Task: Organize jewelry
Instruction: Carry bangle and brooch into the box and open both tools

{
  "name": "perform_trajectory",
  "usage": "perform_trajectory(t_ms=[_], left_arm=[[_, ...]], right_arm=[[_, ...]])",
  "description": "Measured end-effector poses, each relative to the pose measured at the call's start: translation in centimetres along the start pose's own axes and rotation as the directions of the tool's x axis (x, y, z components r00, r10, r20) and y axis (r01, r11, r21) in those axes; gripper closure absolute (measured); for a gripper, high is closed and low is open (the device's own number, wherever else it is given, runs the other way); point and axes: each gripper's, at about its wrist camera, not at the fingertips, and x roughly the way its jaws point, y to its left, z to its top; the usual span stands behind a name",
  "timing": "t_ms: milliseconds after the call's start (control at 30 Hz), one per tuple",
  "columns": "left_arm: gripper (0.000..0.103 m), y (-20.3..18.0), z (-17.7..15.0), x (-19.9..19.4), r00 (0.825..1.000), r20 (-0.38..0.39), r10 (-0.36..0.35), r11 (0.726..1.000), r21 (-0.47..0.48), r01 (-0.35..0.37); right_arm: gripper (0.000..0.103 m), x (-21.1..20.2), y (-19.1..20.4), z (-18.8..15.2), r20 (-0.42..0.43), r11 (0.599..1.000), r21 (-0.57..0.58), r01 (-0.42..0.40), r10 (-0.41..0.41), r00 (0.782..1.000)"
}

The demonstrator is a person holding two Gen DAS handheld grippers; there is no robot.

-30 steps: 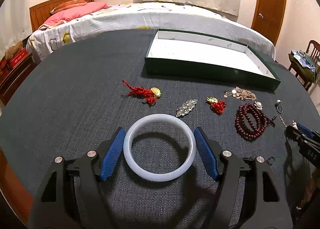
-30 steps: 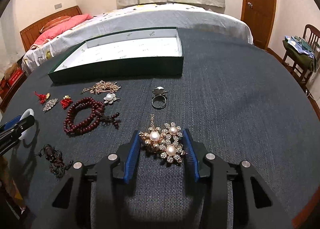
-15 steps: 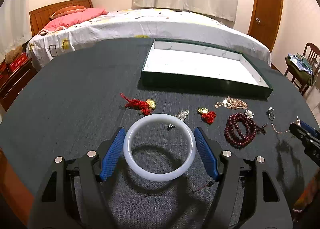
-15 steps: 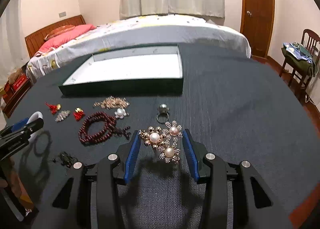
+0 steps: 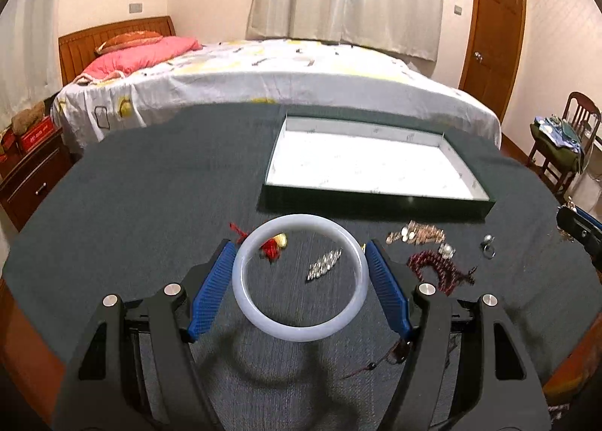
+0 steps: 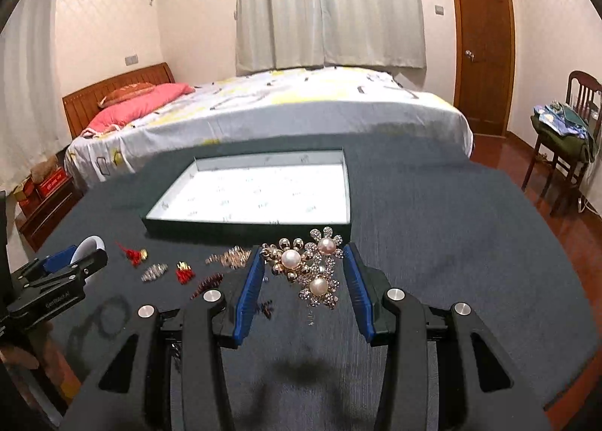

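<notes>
Both pieces had been lifted off the dark tablecloth point(image 5: 150, 205) since a second earlier. The white bangle point(image 5: 300, 276) was clamped in the left gripper point(image 5: 300, 282), and the pearl flower brooch point(image 6: 306, 267) in the right gripper point(image 6: 303, 280). Both were now carried above the cloth, nearer to the green tray point(image 6: 244, 222), which was seen empty. Placing was judged to be next; beads point(image 5: 436, 269) and charms remained near.

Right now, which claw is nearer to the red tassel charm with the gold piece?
Left. The left claw, gripping the white bangle, hangs just over the red tassel charm. The right claw, gripping the pearl brooch, is further off across the table.
</notes>
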Motion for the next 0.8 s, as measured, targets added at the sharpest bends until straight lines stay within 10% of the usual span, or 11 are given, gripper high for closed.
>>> perform_trajectory(t_ms=[800], left_arm=[[0.034, -5.9, 11.9, 3.7, 0.977, 0.182, -0.112, 0.993, 0.043, 0.106]], right_arm=[[0.06, 4.6, 1.2, 9.8, 0.164, 0.998, -0.026, -0.065, 0.068, 0.984]])
